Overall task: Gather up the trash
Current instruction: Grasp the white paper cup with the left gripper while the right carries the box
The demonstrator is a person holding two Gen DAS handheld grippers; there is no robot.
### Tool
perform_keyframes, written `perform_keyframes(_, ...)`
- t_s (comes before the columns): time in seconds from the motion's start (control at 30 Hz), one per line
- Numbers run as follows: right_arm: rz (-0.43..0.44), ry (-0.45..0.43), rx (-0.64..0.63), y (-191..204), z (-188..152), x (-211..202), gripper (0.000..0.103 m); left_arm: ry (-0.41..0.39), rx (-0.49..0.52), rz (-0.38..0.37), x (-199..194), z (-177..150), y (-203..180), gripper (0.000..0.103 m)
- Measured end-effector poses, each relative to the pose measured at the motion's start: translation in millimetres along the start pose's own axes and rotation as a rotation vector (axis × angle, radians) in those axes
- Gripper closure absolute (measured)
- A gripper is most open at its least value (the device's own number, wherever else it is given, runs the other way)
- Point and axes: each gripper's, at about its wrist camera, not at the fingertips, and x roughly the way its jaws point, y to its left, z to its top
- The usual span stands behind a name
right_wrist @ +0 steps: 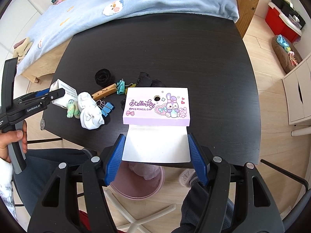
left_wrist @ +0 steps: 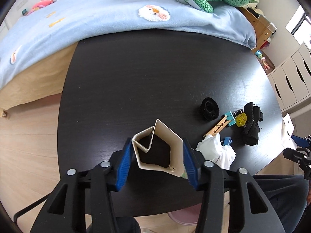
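Two pieces of trash are in hand at once. The left gripper point(left_wrist: 157, 155) has its jaws pressed on a crumpled white carton point(left_wrist: 158, 151) at the near edge of the dark tabletop point(left_wrist: 136, 77); the right gripper point(right_wrist: 155, 155) clamps a pink pencil-cap box point(right_wrist: 156, 106). The likely next move is carrying both to the pink bin point(right_wrist: 140, 182) below.
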Motion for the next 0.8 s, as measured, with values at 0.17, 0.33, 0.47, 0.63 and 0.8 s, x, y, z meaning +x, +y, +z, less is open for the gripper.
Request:
perform_keyframes(0.17,-0.002,-0.013,-0.006,2.2,-0.4,-1.0,0.039,-0.028,0.002,0.013,-6.8,-1.6,3.4,0.059)
perform_keyframes(0.33,-0.005,-0.029,-0.018,5.4,-2.7,-8.0,0.039,-0.064,0.022,0.024,-24.6,-6.1,2.2,0.059)
perform_keyframes(0.47,-0.005,-0.054,-0.037,11.1,-9.0,-19.5,0.039,-0.103,0.051,0.026,-47.9,-15.7,-3.6,0.059)
perform_keyframes(0.63,0.003,-0.086,-0.058,19.1,-23.3,-35.8,0.039,-0.146,0.087,0.013,-74.4,-34.1,-15.8,0.059)
perform_keyframes(0.8,0.01,-0.112,-0.092,32.1,-45.5,-49.8,0.039,-0.176,0.11,-0.021,-97.1,-58.3,-28.6,0.059)
